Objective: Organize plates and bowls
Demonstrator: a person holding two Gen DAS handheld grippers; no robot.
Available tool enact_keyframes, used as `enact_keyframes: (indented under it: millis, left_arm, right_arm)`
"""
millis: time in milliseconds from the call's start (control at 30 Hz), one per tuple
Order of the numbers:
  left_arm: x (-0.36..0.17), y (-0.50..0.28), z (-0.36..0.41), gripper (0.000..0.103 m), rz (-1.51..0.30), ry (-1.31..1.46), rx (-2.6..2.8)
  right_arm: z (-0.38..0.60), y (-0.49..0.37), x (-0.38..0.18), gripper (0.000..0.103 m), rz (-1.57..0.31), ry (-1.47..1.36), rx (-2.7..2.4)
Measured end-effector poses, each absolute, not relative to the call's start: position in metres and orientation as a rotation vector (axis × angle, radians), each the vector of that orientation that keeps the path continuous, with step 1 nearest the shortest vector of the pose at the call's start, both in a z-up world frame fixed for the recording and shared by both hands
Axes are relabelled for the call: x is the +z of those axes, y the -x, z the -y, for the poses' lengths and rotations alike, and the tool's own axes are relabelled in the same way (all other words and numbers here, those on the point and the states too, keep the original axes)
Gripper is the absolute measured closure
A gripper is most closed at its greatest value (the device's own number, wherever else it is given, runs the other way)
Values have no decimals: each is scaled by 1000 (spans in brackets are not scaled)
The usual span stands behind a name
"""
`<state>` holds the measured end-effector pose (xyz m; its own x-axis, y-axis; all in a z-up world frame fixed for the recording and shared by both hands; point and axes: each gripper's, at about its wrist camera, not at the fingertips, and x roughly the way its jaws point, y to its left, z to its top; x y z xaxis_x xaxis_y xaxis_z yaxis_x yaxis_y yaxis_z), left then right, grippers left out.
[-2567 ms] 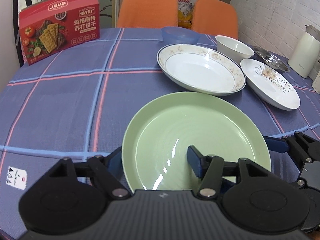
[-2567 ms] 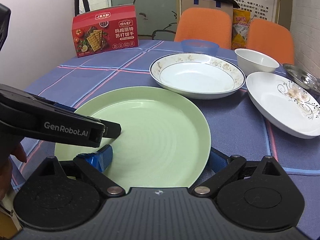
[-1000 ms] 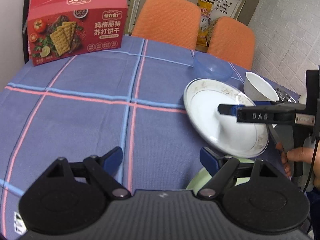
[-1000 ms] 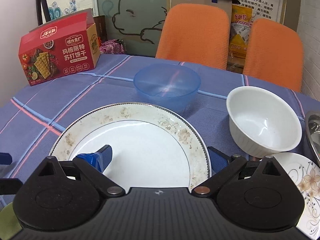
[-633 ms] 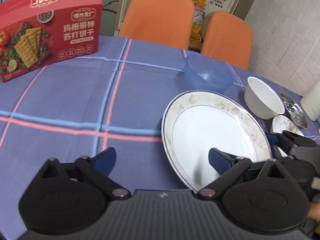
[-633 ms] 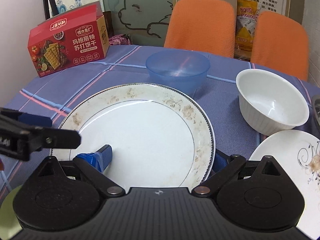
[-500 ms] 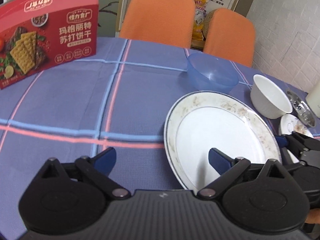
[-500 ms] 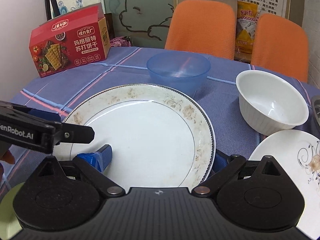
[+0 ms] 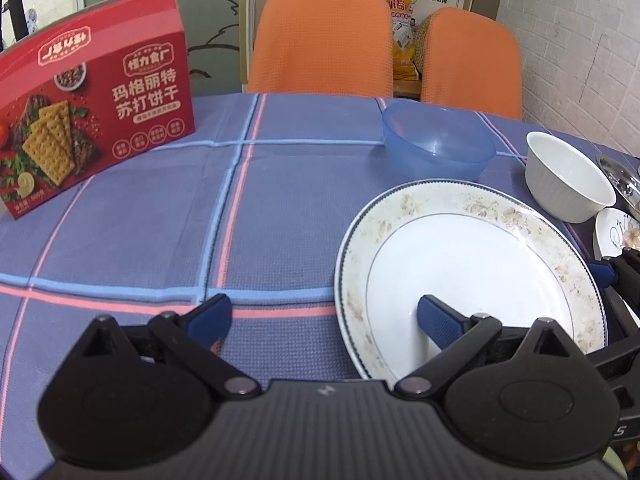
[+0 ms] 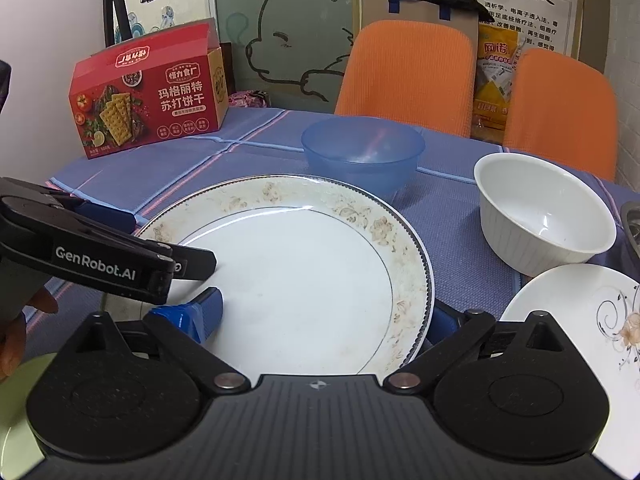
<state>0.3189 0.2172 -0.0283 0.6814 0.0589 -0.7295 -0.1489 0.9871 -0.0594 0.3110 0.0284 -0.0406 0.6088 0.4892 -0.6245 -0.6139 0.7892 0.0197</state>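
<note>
Floral-rimmed plate (image 9: 472, 264), left wrist view: sits at right of frame on the blue plaid table (image 9: 160, 220), white centre, brownish flower band on the rim. Left tool (image 9: 324, 316) has its jaws spread wide; the right blue finger (image 9: 436, 320) lies over the plate's inner surface, the left finger (image 9: 208, 318) over bare cloth, so the plate's left rim falls between them. Nothing pinched. Blue plastic bowl (image 9: 438, 146) stands just beyond the plate; white bowl (image 9: 566, 178) to its right. A small flower-print plate (image 9: 616, 228) shows partly at the right edge, near the white bowl. Red cracker box (image 9: 92, 100) stands upright at far left. Two orange chairs (image 9: 320, 40) behind the table. A black piece of the right tool (image 9: 616, 276) shows at the plate's right edge.

Right wrist view: floral-rimmed plate (image 10: 296, 276) fills the centre. Right tool (image 10: 320, 320) also spread wide; its left finger (image 10: 200, 312) is over the plate's inner left part, its right finger (image 10: 444, 320) outside the right rim. Left tool (image 10: 132, 236) reaches in from the left, one finger over the plate's left rim, fingertips of a hand (image 10: 24, 320) below it. Blue plastic bowl (image 10: 362, 152) behind the plate, white bowl (image 10: 544, 212) right, flower-print plate (image 10: 576, 320) near right. A green plate's edge (image 10: 16, 400) shows at lower left.
</note>
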Motion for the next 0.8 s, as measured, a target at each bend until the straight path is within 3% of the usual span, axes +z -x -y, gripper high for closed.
enact_keyframes:
  millis: [133,200,333,533,800]
  left_arm:
    - [-28,-323,-215,5,-827,107,88]
    - [-27,-325,-211,11,-825,111,53]
    - [-20,-325,-198,38,-818,122,-52]
    - [-15,-336,-193,37,-853,126,0]
    - [21,-313,-198,37,-791,163,-5]
  right_arm:
    - [-28,-310,-41,14,-649,206,647]
    - [-28,-310,-41,13,-650,206,648]
    - [-31,-310,-40,13,-671,197,632]
    - [-31,-311,-31,13,-753,118,602]
    - [-31,-285,4,13,-667,121,600]
